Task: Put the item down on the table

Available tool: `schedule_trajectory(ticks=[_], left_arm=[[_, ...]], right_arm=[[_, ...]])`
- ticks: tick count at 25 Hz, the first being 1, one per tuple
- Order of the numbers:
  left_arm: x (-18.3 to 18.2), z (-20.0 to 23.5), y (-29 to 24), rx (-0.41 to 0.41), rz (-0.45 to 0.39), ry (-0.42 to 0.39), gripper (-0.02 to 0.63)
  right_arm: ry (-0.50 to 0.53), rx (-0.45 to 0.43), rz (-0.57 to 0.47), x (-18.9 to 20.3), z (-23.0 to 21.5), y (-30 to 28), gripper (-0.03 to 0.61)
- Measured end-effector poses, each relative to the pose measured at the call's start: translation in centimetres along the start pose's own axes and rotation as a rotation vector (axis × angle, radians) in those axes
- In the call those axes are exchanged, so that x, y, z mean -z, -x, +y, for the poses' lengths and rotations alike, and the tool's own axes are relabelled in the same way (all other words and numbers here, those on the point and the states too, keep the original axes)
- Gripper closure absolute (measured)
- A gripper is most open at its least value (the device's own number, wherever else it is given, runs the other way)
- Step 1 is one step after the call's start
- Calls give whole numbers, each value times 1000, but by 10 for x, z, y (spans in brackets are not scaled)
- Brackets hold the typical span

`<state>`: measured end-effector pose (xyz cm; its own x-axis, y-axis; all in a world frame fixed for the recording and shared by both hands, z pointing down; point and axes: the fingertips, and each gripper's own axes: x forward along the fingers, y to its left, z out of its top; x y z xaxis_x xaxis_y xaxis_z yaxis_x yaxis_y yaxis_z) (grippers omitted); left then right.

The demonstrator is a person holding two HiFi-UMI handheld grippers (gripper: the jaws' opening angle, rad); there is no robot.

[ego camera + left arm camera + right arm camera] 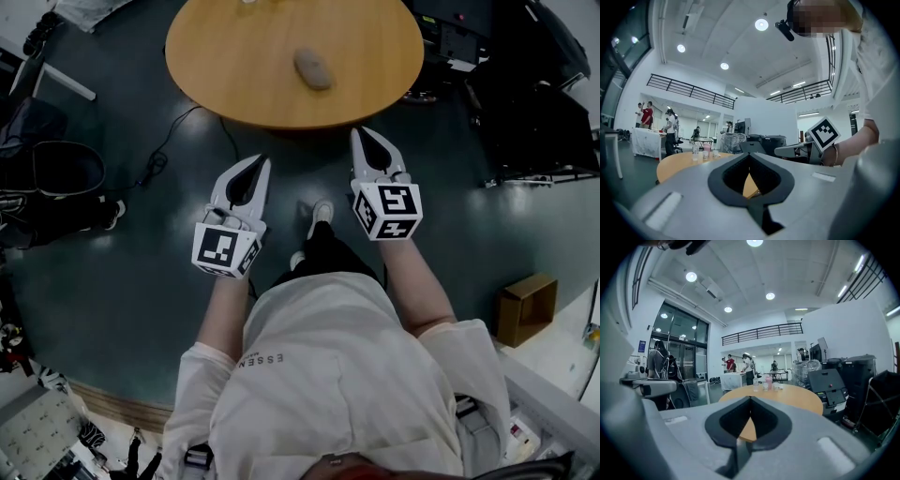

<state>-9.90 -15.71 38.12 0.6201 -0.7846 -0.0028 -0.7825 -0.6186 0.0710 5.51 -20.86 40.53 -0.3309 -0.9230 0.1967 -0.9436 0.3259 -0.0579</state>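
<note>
A small grey oval item (312, 67) lies on the round wooden table (234, 84), with nothing touching it. Both grippers hang over the floor just short of the table's near edge. My left gripper (262, 160) is shut and holds nothing, and it points toward the table. My right gripper (362, 132) is likewise shut and bare, with its tips close under the table rim. In the left gripper view the left gripper (750, 154) has its jaws meeting with the table (677, 163) beyond. In the right gripper view the right gripper (750, 398) faces the table (792, 398).
Cups and a bottle (764, 385) stand at the table's far side. Black equipment (525, 103) crowds the right, a cardboard box (527, 307) sits on the floor, and cables (159, 161) and a chair (66, 173) lie to the left. People (644, 115) stand far off.
</note>
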Motion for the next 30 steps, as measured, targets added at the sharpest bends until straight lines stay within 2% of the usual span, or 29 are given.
schedule_trajectory(ticks=[6, 13, 19, 26, 30], left_arm=[[-3, -36, 42, -11, -12, 19, 606], [-3, -74, 74, -45, -21, 8, 606], [-4, -111, 97, -73, -19, 19, 606], [5, -156, 116, -93, -20, 17, 606], [8, -176, 127, -113, -25, 20, 606]], right_arm=[[3, 6, 2, 17, 17, 61, 589], [19, -34, 18, 32, 25, 111, 589], [75, -72, 15, 39, 30, 155, 589], [58, -92, 29, 53, 19, 205, 589], [12, -122, 31, 56, 21, 229, 589]])
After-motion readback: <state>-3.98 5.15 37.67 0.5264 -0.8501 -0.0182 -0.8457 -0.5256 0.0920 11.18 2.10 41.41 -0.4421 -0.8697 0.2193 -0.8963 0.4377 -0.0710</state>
